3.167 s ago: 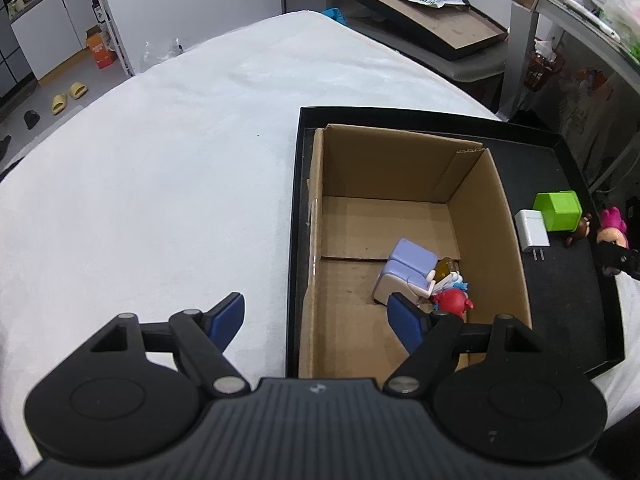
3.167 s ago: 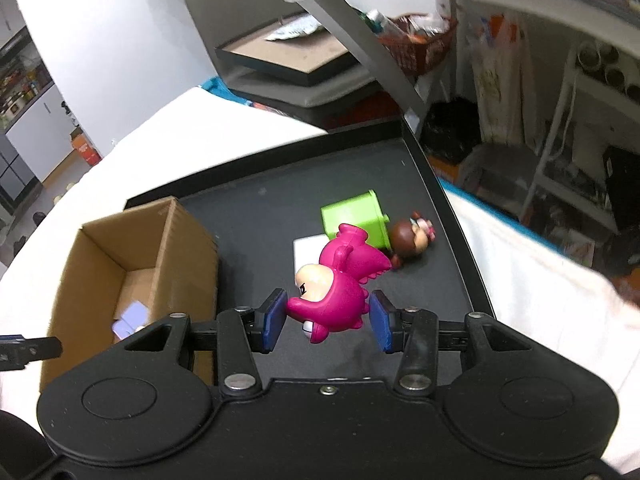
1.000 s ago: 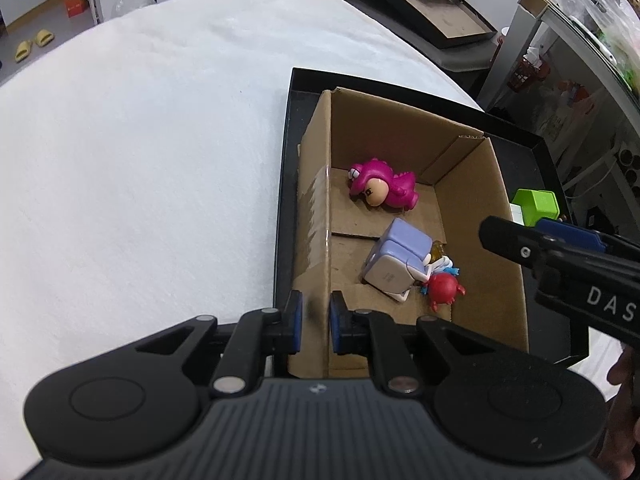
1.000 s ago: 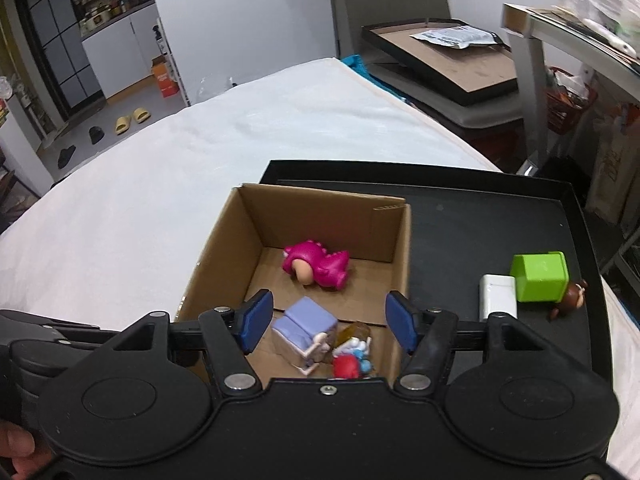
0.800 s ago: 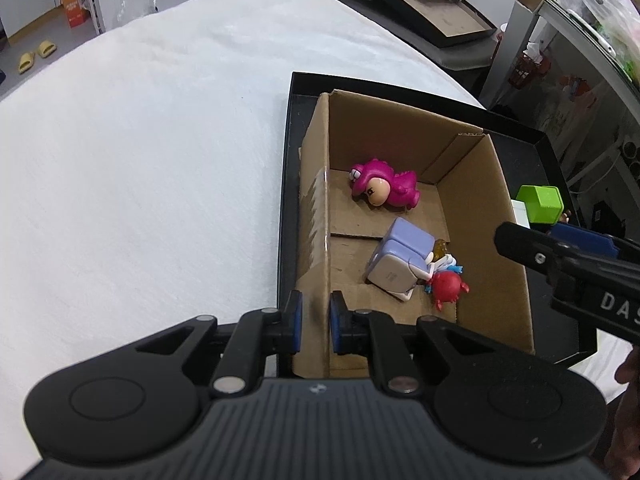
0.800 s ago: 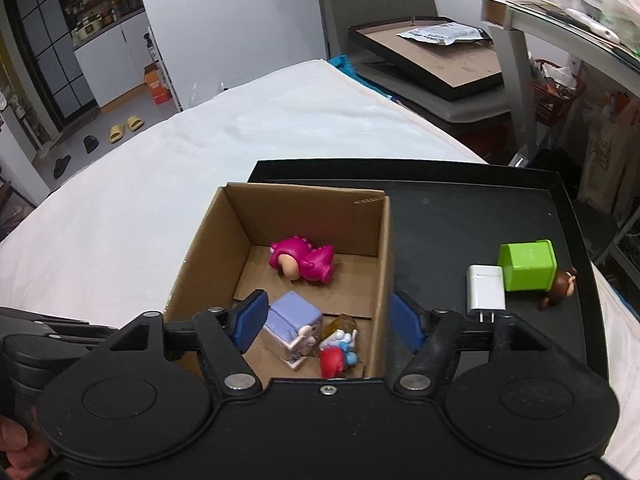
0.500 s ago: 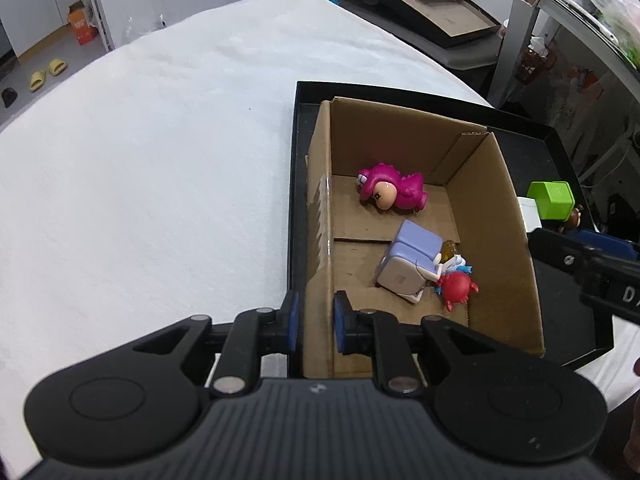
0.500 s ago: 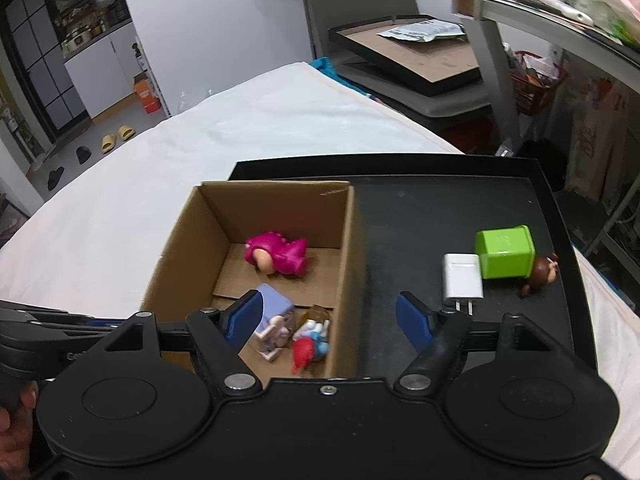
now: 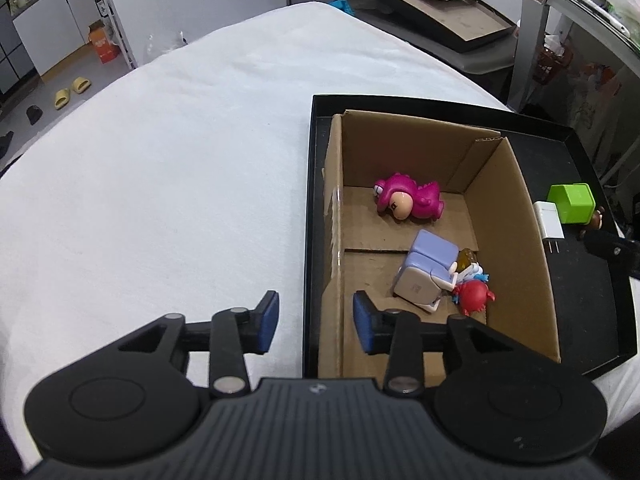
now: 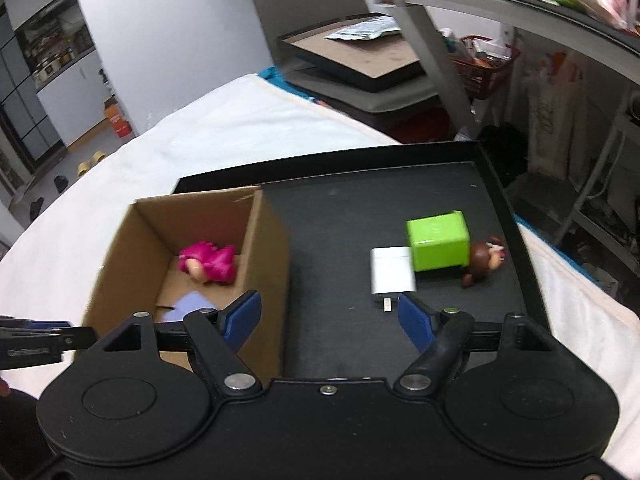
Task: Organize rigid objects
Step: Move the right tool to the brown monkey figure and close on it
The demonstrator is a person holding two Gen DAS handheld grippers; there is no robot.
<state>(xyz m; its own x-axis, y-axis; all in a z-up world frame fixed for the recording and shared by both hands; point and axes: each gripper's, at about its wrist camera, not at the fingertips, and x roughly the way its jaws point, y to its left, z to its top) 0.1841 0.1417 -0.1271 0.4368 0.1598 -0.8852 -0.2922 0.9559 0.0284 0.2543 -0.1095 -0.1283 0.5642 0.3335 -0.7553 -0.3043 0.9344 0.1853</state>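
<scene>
- The open brown cardboard box (image 9: pixel 516 216) stands in the left part of the shallow black tray (image 10: pixel 400 176), which lies on the white-covered bench (image 9: pixel 180 168). In the box lie a magenta dinosaur toy (image 9: pixel 408 202) at the far end, and a lilac cube-shaped plug (image 9: pixel 426 264) with a small red crab figure (image 9: pixel 474 294) touching it at its 4 o'clock.
- Three things are not yet boxed: a white flat charger (image 10: pixel 392 274), a lime-green plastic cube (image 10: pixel 438 240) touching its 1 o'clock corner, and a brown-haired doll figure (image 10: pixel 486 260) lying against the cube's 3 o'clock side.
- The right claw (image 10: pixel 330 322) is spread wide and empty, with the charger just past its 1 o'clock finger. The left claw (image 9: pixel 314 322) is also parted and grips nothing; its fingers straddle the box's left wall and the tray rim without touching them.
- Risk: the three loose things are bunched. Closing on the charger could shove the cube and roll the doll toward the tray's 3 o'clock rim.
- Risk: the charger lies flat and low, so the fingers may scrape the tray and slip off its smooth sides.
- Risk: with nothing pinning the box, a knock from the right claw's 9 o'clock finger, near the box's right wall, could slide or tip it.
- Risk: the right wrist view is blurred, so aim may be off.
</scene>
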